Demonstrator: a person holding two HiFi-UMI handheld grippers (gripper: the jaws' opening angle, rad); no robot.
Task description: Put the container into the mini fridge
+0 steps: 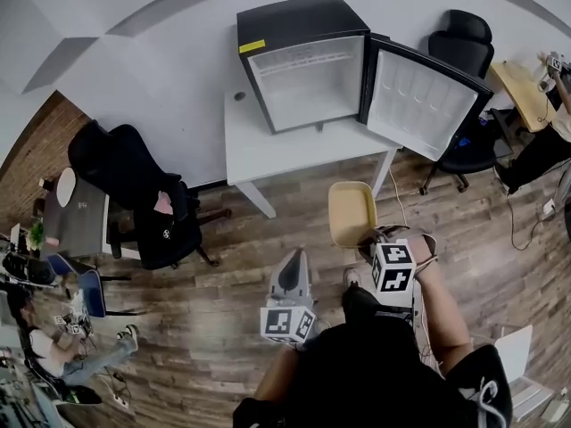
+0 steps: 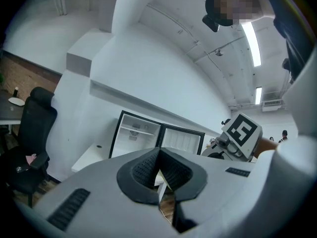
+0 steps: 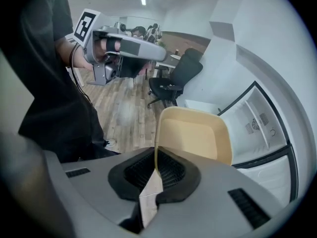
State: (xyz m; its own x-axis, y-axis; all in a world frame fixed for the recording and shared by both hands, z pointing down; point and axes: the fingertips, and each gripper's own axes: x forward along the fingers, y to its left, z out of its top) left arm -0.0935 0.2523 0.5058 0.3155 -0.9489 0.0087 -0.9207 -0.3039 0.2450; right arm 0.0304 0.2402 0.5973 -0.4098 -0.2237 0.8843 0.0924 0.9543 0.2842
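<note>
Over wooden floor hangs a shallow beige container.

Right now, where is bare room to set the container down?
Inside the mini fridge, left of its open door, looks bare. The white table is free left of and before the fridge. Chairs crowd both table ends.
</note>
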